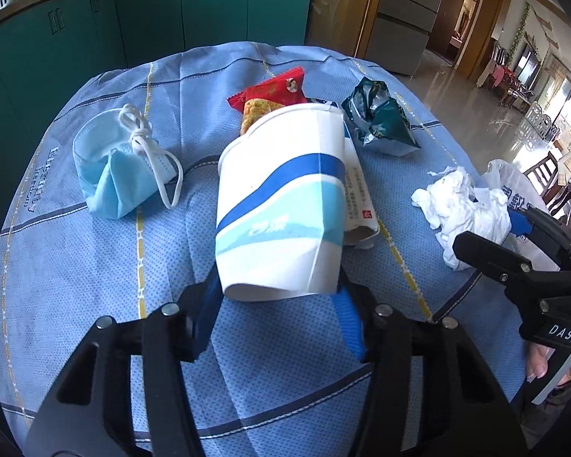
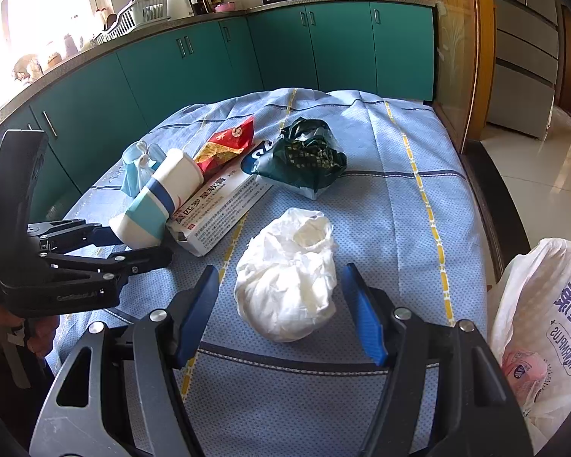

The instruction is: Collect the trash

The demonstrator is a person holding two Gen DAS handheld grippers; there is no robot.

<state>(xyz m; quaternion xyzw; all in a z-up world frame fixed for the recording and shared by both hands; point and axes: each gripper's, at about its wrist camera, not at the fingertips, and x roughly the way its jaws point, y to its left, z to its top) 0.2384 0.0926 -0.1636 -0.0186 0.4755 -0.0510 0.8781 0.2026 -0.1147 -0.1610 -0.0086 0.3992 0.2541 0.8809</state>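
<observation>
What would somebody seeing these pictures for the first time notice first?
Probably the blue-striped paper cup, tipped over mid-table with the left gripper closed around its base. Next, the crumpled white tissue lying between the open fingers of the right gripper, untouched. Behind sit a blue face mask and a dark green wrapper.

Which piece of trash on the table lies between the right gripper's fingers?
The crumpled white tissue, the only all-white wad; the fingers flank it without touching. The cup, box, mask and wrappers lie farther off.

"das" on the right hand-held gripper (image 1: 493, 245), "pharmplus" on the plastic bag (image 2: 548, 327).
</observation>
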